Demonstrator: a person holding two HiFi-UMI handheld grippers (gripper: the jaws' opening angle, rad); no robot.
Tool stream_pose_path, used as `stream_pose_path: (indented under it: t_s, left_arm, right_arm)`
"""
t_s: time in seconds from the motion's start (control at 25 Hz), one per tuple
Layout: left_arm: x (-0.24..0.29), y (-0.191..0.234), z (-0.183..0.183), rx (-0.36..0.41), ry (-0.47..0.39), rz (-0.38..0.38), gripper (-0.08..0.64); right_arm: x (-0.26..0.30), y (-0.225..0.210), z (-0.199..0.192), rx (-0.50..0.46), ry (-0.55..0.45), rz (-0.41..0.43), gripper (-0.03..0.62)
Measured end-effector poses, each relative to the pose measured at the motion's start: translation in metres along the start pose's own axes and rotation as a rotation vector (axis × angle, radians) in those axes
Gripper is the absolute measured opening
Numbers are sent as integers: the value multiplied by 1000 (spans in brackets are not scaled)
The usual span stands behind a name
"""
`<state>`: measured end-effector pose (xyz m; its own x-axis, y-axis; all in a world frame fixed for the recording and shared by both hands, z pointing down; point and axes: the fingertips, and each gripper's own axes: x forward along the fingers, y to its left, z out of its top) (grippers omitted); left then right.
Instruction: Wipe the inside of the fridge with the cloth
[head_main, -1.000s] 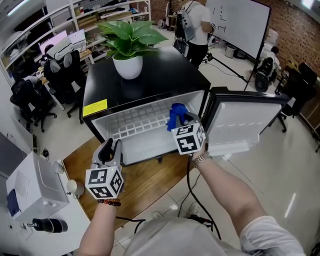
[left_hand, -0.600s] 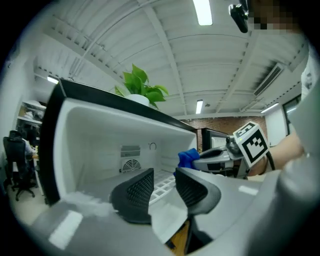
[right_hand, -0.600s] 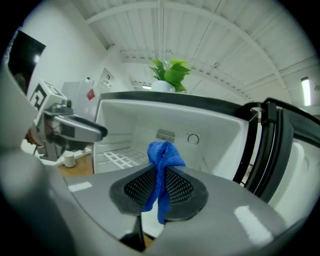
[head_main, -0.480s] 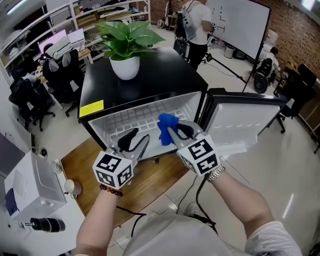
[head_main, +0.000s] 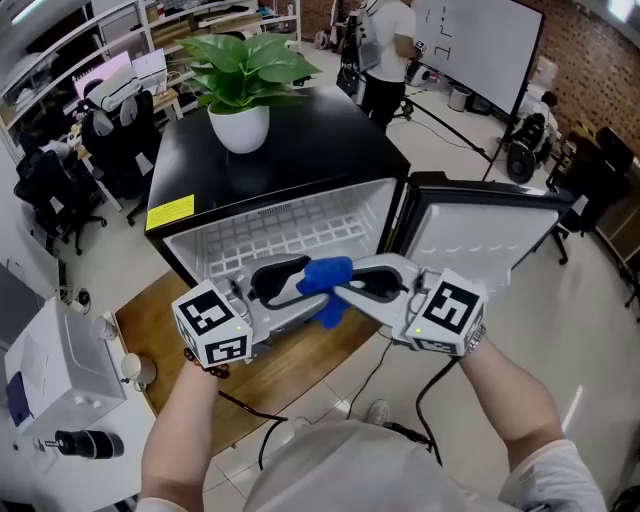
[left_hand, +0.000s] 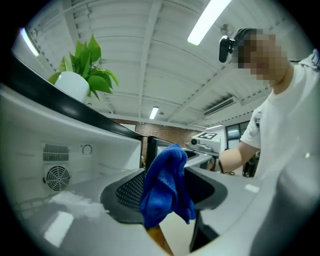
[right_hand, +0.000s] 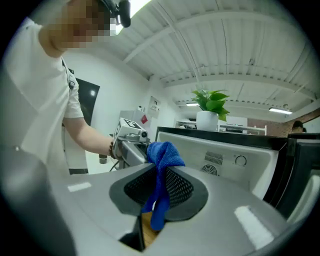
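The blue cloth (head_main: 322, 280) hangs in front of the open fridge (head_main: 200, 262), outside its white inside. My right gripper (head_main: 345, 287) comes in from the right and is shut on the cloth; in the right gripper view the cloth (right_hand: 161, 172) droops between its pads. My left gripper (head_main: 298, 280) faces it from the left. Its jaws have just been opening and stand wide, with the cloth (left_hand: 167, 187) hanging between them, not pressed. The two grippers point at each other, tips nearly meeting.
The fridge door (head_main: 480, 250) stands open to the right. A potted plant (head_main: 240, 110) sits on the black fridge top. The fridge rests on a wooden platform (head_main: 290, 370). A white machine (head_main: 50, 370) is at the left. A person (head_main: 385, 50) stands far behind.
Both grippers drew back from the fridge and turned towards each other. The right one brought the cloth out of the fridge. The left jaws opened wide around the cloth.
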<state>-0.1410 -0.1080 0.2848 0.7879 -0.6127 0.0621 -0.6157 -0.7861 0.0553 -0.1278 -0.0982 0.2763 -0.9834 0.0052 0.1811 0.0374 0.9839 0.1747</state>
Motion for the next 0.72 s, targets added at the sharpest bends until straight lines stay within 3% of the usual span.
stream_pose_path:
  t_s: [0.16, 0.28, 0.48, 0.72]
  left_arm:
    - [9, -29, -1, -45, 22, -155, 254]
    - [12, -31, -1, -73, 1, -172, 142]
    - [19, -18, -6, -43, 9, -80, 98]
    - [34, 13, -13, 20, 29, 91, 93]
  right_arm:
    - [-10, 13, 7, 18, 1, 109, 52]
    - [-14, 12, 7, 13, 17, 116, 52]
    - [-14, 0, -4, 12, 58, 34, 58]
    - [-23, -26, -26, 31, 102, -118, 73]
